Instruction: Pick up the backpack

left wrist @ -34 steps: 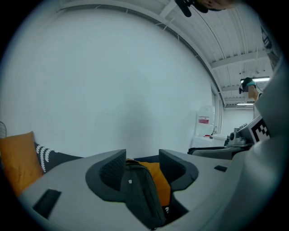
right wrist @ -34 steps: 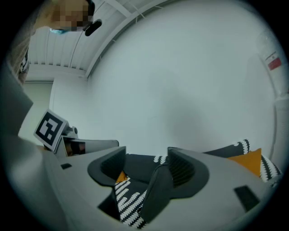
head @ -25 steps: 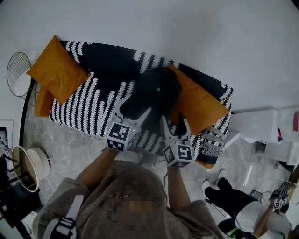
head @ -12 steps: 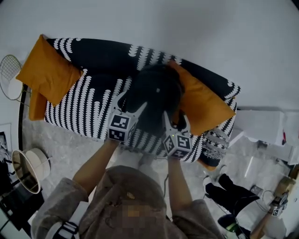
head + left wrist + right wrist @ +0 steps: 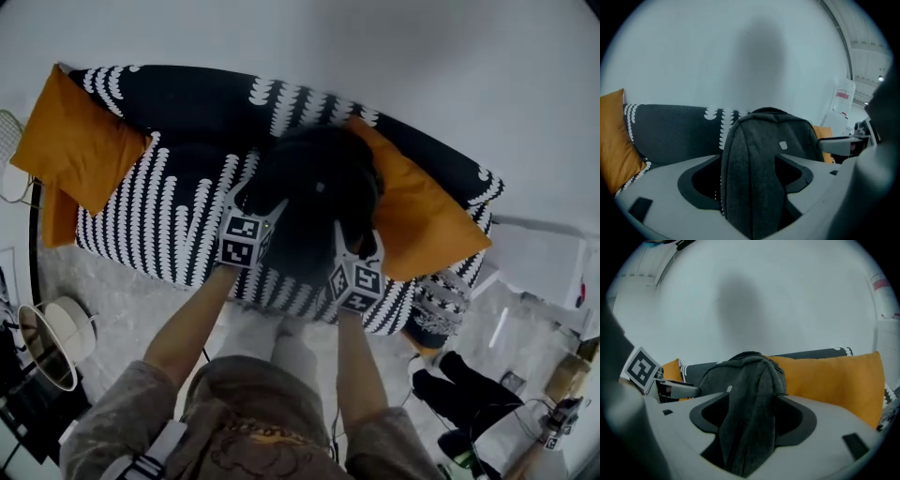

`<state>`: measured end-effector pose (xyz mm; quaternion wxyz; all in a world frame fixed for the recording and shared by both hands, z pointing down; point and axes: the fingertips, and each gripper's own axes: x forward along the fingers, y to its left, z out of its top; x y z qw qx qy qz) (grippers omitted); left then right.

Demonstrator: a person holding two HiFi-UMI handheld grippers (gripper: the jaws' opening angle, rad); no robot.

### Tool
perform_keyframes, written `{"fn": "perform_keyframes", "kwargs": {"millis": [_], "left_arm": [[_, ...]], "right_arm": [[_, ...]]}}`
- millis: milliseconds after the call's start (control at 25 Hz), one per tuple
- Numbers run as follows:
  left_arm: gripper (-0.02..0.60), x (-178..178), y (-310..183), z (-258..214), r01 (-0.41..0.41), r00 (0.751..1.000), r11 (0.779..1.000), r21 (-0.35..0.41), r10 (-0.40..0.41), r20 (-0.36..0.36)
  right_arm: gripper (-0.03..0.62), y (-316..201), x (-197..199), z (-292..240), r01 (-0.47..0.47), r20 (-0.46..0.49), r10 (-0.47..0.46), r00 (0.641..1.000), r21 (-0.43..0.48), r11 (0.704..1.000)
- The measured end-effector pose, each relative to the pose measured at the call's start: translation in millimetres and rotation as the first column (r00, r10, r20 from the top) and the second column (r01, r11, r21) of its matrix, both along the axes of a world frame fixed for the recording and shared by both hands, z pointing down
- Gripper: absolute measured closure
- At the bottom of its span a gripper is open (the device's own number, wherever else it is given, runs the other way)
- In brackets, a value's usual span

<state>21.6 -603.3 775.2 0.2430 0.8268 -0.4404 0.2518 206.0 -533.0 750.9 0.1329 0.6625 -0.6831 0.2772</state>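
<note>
1. Over at the left end of the patterned sofa, an orange cushion lies well apart from the action.
2. Next comes the left gripper. Its jaws are opening and stand wide, with a grey shoulder strap running down between them and no squeeze on it that I can see.
3. At mid-sofa the dark backpack stands upright on the seat against the backrest, between both grippers.
4. The right gripper also stands wide, and the other strap is draped loosely through its gap.
5. Touching the backpack's right side is a second orange cushion.
6. My worry is this: if the person lifts with the jaws this slack, both straps would likely slide out. If only one side bites, the backpack could swing and tip forward off the seat.
</note>
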Motion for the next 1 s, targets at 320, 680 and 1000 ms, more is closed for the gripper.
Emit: {"fn": "perform_keyframes", "kwargs": {"millis": [320, 680, 1000], "left_arm": [[0.221, -3.6, -4.5, 36.5, -0.002, 1.000, 0.999, -0.033, 0.002, 0.027], [0.232, -1.2, -6.7, 37.9, -0.034, 0.999, 0.998, -0.054, 0.035, 0.002], [0.238, 0.3, -8.6, 39.5, -0.044, 0.999, 0.997, -0.069, 0.043, -0.022]], "right_arm": [[0.293, 12.9, 13.1, 5.3, -0.045, -0.107, 0.046, 0.993, 0.013, 0.999], [0.290, 11.5, 16.3, 44.1, -0.053, -0.011, 0.053, 0.999, -0.099, 0.994], [0.315, -3.1, 22.4, 48.9, -0.048, -0.005, 0.047, 0.999, -0.106, 0.993]]}}
